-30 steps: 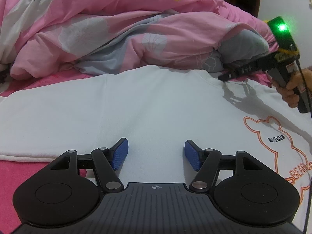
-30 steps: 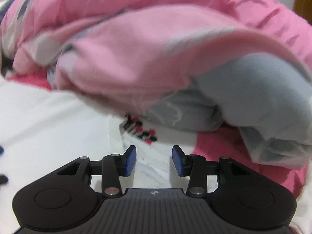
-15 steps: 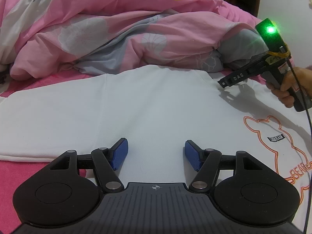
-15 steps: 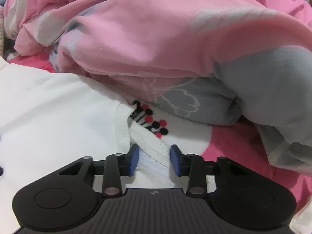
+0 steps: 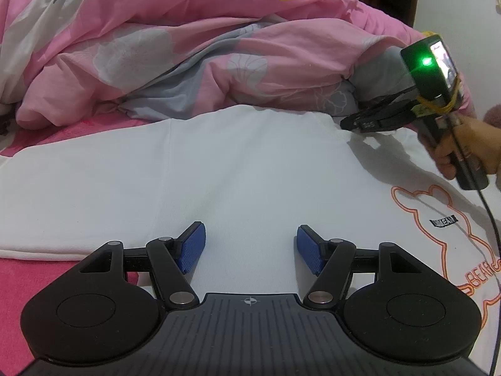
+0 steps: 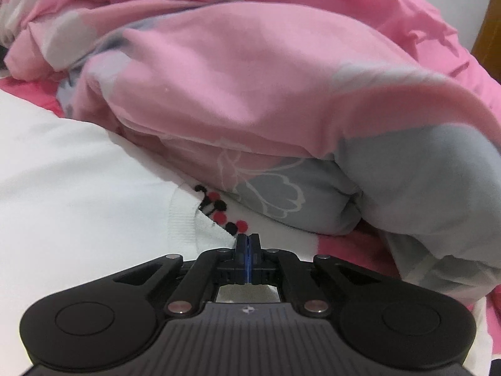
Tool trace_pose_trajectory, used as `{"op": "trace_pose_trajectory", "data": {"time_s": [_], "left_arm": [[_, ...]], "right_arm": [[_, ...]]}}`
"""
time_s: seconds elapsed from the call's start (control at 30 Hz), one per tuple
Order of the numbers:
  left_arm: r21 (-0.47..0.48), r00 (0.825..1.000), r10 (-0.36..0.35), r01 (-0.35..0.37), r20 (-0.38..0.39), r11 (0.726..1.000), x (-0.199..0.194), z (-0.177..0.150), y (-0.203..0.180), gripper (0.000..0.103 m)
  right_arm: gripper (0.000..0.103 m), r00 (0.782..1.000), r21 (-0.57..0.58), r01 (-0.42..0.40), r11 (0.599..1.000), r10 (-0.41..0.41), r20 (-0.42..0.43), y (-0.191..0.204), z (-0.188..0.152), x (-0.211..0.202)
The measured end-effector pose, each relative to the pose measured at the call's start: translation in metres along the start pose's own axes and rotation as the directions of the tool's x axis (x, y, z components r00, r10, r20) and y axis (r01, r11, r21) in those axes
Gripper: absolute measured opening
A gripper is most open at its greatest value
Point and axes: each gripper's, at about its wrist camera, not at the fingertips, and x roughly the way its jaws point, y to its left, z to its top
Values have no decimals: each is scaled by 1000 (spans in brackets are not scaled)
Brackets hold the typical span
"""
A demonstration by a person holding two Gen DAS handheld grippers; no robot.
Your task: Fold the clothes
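Note:
A white T-shirt (image 5: 250,163) lies flat on the bed, with an orange bear outline (image 5: 454,228) printed at its right. My left gripper (image 5: 250,247) hovers low over the shirt's body, open, with nothing between its blue pads. My right gripper (image 5: 347,122), held by a hand (image 5: 463,147), reaches the shirt's far edge by the quilt. In the right wrist view the right gripper (image 6: 247,244) is shut, its tips pinching the fabric at the ribbed collar (image 6: 181,219) of the T-shirt (image 6: 78,194), next to a dotted label.
A rumpled pink and grey quilt (image 5: 188,47) is piled along the far side of the shirt and looms just past the collar (image 6: 250,94). Pink bedsheet (image 5: 47,269) shows at the shirt's left hem. A cable hangs from the right gripper's handle.
The right gripper's jaws came together from half open to shut at the collar, and it dipped closer to the shirt. The left gripper kept still and open.

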Motion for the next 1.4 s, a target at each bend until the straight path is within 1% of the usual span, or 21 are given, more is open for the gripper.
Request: {"op": "trace_pose_trajectory", "data": {"time_s": [0.13,0.2,0.27,0.37,0.4,0.43,0.53,0.57,0.63,0.73,0.8,0.83,0.9,1.0,1.07,1.13,1.17,1.2,1.23,1.33,1.4], "left_arm": [[-1,1000,-1,1,0,1000,0,0,0,65],[-1,1000,-1,1,1,1000,0,0,0,65],[1,1000,0,0,0,1000,0,0,-1,65],[3,1000,1,-1,-1,1000,0,0,-1,65],[2,1000,1,-1,-1,1000,0,0,-1,65],[1,1000,0,0,-1,1000,0,0,-1,65],[0,1000,-2,2,-1,1000,0,0,0,65],[-1,1000,-2,2,-1,1000,0,0,0,65],[-2,1000,-3,3,-1,1000,0,0,0,65],[-1,1000,-2,2,-2,1000,0,0,-1,65],[1,1000,-1,1,-2,1000,1,0,-1,65],[1,1000,-1,1,-3,1000,1,0,-1,65],[3,1000,0,0,-3,1000,1,0,-1,65],[5,1000,2,-2,-3,1000,1,0,-1,65],[5,1000,1,-1,-3,1000,1,0,-1,65],[4,1000,0,0,-3,1000,0,0,-1,65],[3,1000,-1,1,-3,1000,0,0,-1,65],[3,1000,-1,1,-3,1000,0,0,0,65],[2,1000,-2,2,-3,1000,0,-1,0,65],[1,1000,-3,3,-3,1000,0,-1,-1,65],[1,1000,-3,3,-3,1000,1,-1,-1,65]], "right_arm": [[0,994,67,105,992,-103,-27,-12,2,8],[0,999,192,50,980,-48,-16,-31,2,1],[1,999,310,-41,950,30,38,-49,3,-14],[5,986,408,-167,898,142,93,-63,7,-26],[11,984,423,-179,888,153,95,-65,10,-27],[17,984,433,-177,884,151,93,-65,12,-28],[26,984,487,-177,856,145,102,-70,10,-34],[28,986,516,-165,841,130,105,-77,6,-39],[37,994,572,-106,813,74,80,-91,-7,-45],[38,999,644,-28,765,7,35,-117,-27,-54],[35,1000,674,-27,738,11,27,-133,-42,-60],[32,999,680,-39,732,24,31,-138,-48,-63],[30,998,650,-62,757,60,25,-136,-53,-64],[30,990,597,-74,798,131,-52,-121,-56,-44],[28,989,553,-13,833,93,-117,-110,-55,-23],[26,995,534,35,845,21,-98,-108,-49,-13],[25,995,549,77,832,-27,-98,-112,-45,-10],[21,990,572,126,811,-70,-119,-119,-42,-6],[21,986,598,162,785,-101,-134,-125,-39,-3],[23,993,693,118,711,-84,-83,-139,-37,-16],[23,999,670,52,740,-44,-29,-129,-32,-34]]}}
